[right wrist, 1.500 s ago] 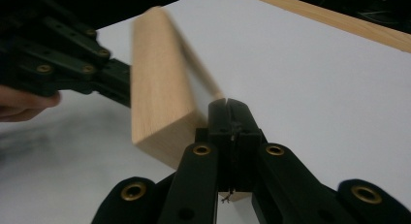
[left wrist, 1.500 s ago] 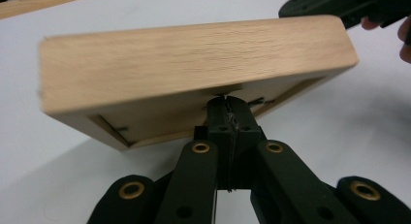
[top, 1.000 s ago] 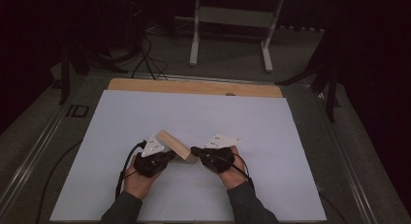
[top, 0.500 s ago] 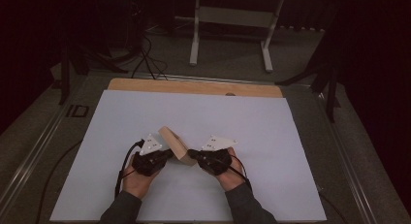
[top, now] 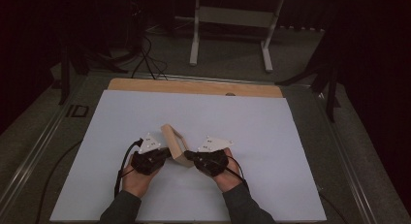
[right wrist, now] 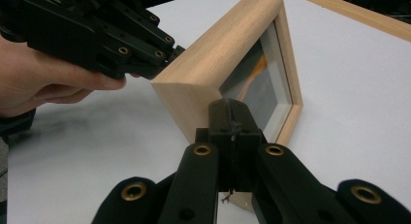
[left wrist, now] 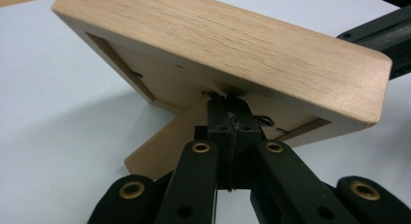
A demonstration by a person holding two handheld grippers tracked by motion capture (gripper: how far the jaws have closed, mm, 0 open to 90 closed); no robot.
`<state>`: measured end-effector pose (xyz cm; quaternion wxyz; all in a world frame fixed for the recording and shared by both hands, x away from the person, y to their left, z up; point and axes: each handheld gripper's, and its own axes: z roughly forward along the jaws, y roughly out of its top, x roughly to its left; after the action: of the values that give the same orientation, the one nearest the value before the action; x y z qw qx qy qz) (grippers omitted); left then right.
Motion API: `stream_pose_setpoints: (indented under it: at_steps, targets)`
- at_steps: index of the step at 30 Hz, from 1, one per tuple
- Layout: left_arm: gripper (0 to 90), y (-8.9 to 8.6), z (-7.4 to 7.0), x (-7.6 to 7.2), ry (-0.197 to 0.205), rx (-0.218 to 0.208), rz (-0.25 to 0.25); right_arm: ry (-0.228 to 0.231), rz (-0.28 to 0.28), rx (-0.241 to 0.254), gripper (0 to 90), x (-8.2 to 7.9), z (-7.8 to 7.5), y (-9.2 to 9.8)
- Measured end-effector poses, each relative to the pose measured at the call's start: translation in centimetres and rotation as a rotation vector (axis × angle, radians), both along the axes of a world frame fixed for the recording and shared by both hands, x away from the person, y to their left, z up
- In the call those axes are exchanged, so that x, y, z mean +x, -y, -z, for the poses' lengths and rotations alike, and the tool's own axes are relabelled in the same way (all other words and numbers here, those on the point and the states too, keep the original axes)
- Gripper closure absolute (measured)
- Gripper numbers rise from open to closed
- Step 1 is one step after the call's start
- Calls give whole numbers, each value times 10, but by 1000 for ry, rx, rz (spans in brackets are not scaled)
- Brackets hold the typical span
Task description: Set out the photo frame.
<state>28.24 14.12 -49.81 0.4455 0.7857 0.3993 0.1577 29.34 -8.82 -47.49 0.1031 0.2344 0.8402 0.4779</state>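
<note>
Roughly centred at the near side of the white table, we have a wooden picture frame standing tilted between the two grippers, its long axis running away from us and slightly leftward in the high view. The left gripper sits on its back side, the right gripper on its glazed front, and both are about equally close, each touching or nearly touching the frame.

From the left gripper view, our jaws are pressed together with no gap, their tips up against the back of the frame where the stand leg hinges out (something thin, perhaps a wire or clip, seems to sit there, but we cannot tell whether the jaws pinch it). From the right gripper view, the jaws are likewise clenched together, tips against the lower front edge of the frame near its corner; whether they actually grip the edge is hidden behind the jaws themselves.

We judge the next move depends on the leg taking the frame's weight, so that the frame can stand by itself.
</note>
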Motion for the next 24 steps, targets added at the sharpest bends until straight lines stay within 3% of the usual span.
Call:
stream_pose_setpoints:
  at_steps: [8, 16, 24]
  targets:
    - [898, 0, 4, 1, -11, -4, 2, 9, 1, -17, 899, 1, 3, -1]
    - [898, 0, 4, 1, -11, -10, 1, -18, 24, -39, 899, 7, 13, 1]
    - [898, -5, 6, 4, -15, -26, -8, -27, -1, -47, 899, 2, 15, -5]
